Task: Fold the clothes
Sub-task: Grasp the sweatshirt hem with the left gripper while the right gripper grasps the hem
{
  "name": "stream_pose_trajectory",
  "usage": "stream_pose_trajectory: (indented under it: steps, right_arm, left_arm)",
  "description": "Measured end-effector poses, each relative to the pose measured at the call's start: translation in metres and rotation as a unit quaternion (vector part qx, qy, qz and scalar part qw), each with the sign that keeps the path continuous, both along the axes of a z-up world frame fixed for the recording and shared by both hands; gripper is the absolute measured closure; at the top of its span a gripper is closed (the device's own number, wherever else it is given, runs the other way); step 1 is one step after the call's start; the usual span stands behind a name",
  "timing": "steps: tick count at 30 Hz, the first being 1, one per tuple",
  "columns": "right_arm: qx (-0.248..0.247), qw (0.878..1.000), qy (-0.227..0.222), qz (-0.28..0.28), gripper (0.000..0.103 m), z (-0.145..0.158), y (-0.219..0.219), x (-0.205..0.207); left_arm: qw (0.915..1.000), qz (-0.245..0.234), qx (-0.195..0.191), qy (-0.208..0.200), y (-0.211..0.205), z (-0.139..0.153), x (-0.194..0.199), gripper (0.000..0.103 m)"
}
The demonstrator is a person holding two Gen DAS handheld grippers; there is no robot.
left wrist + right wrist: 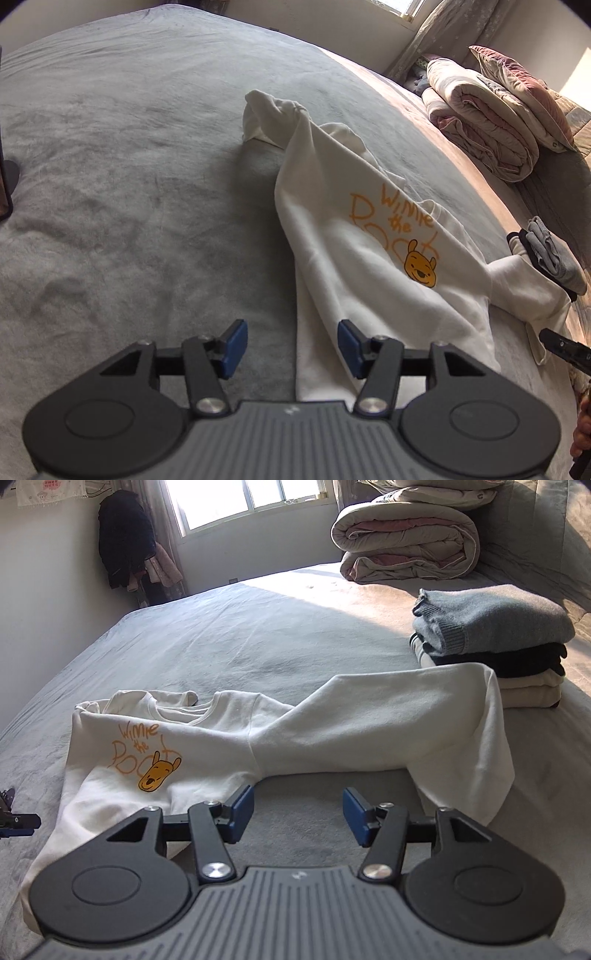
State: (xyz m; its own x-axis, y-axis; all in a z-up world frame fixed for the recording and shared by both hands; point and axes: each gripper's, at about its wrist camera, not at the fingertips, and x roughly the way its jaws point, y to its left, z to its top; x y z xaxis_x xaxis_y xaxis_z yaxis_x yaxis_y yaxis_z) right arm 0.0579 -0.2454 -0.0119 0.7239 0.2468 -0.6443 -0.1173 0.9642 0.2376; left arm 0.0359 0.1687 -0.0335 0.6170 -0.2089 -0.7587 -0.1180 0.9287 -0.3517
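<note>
A white sweatshirt [351,258] with an orange "Winnie the Pooh" print and a bear's face lies spread on the grey bed cover [129,166]. My left gripper [293,347] hovers open over the garment's near left edge, its blue pads apart with cloth below them. One sleeve lies bunched at the far end [273,114]. In the right wrist view the sweatshirt [221,746] lies chest up, its sleeve [388,716] stretched to the right and bent down. My right gripper [299,814] is open over bare bed cover [258,627], just below the armpit.
A stack of folded clothes [495,638], grey sweater on top, sits on the bed right of the sleeve. A rolled duvet [402,539] lies behind it near the window. A dark coat [125,535] hangs in the far left corner. A hand [583,432] shows at the edge.
</note>
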Motion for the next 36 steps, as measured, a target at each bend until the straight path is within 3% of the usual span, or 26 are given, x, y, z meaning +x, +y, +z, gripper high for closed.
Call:
stream_pose_trajectory:
  steps: [3,6,9,14,16,18,20,25,36]
  right_arm:
    - [0.011,0.999,0.024,0.02,0.045,-0.011,0.014,-0.002]
    - [0.06,0.995,0.068,0.051,0.045,-0.025,0.028,-0.001]
    - [0.122,0.984,0.105,0.078,0.045,-0.035,0.04,0.002]
    - [0.192,0.969,0.129,0.091,0.046,-0.047,0.056,0.006]
    - [0.211,0.963,0.135,0.096,0.058,-0.052,0.061,0.008]
    - [0.219,0.96,0.144,0.102,0.089,-0.058,0.066,0.009]
    - [0.214,0.96,0.147,0.108,0.096,-0.058,0.069,0.007]
    - [0.181,0.97,0.115,0.115,0.097,-0.033,0.058,-0.002]
    - [0.182,0.979,0.064,0.069,0.097,0.01,0.003,-0.007]
  left_arm:
    - [0.9998,-0.017,-0.001,0.009,-0.006,-0.014,-0.005,0.05]
    - [0.9994,-0.033,0.0,-0.007,-0.008,-0.016,-0.011,0.054]
    - [0.9984,-0.043,-0.036,-0.003,-0.002,-0.02,-0.015,0.064]
    - [0.9931,-0.043,-0.108,0.015,0.01,-0.031,-0.015,0.074]
    - [0.9891,-0.041,-0.14,0.022,0.012,-0.037,-0.012,0.077]
    - [0.9858,-0.038,-0.162,0.027,0.013,-0.043,-0.01,0.095]
    - [0.9832,-0.028,-0.177,0.033,0.015,-0.046,-0.01,0.097]
    - [0.9844,-0.022,-0.174,0.017,0.019,-0.032,-0.019,0.098]
    - [0.989,-0.024,-0.145,-0.019,0.052,-0.003,-0.047,0.098]
